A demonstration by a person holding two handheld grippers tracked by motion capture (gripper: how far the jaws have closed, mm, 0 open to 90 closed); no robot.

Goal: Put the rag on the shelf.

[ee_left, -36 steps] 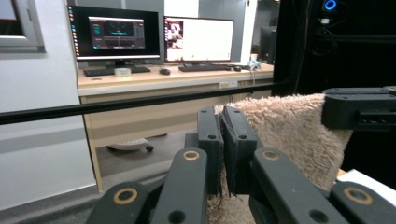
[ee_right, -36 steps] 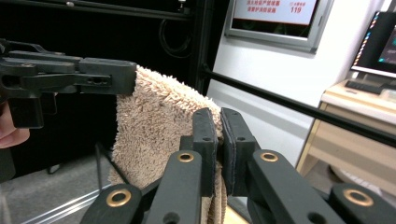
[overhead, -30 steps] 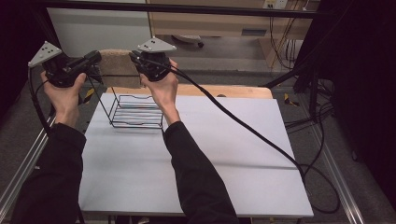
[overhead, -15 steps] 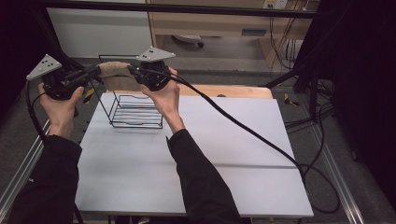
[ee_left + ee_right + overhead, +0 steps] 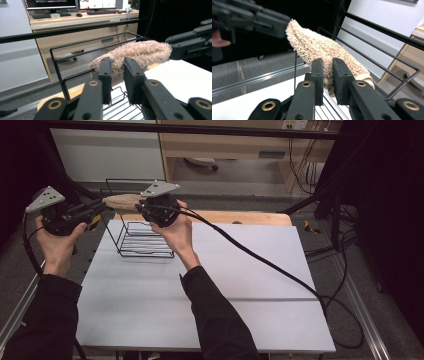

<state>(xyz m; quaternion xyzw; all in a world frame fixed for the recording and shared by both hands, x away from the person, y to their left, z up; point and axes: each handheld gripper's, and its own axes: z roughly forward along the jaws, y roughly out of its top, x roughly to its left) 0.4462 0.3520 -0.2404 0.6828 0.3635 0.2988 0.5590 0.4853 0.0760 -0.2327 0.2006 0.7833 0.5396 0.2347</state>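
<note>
Stretching a fuzzy tan cloth (image 5: 121,200) above the wire rack (image 5: 145,240), left gripper (image 5: 117,72) and right gripper (image 5: 327,72) apparently pinch it between easing jaws.

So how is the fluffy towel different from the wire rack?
The fluffy towel is soft, fuzzy and tan; the wire rack is thin, hard black wire you can see through. The towel is held up by the left gripper and right gripper; the rack stands on the white table.
</note>
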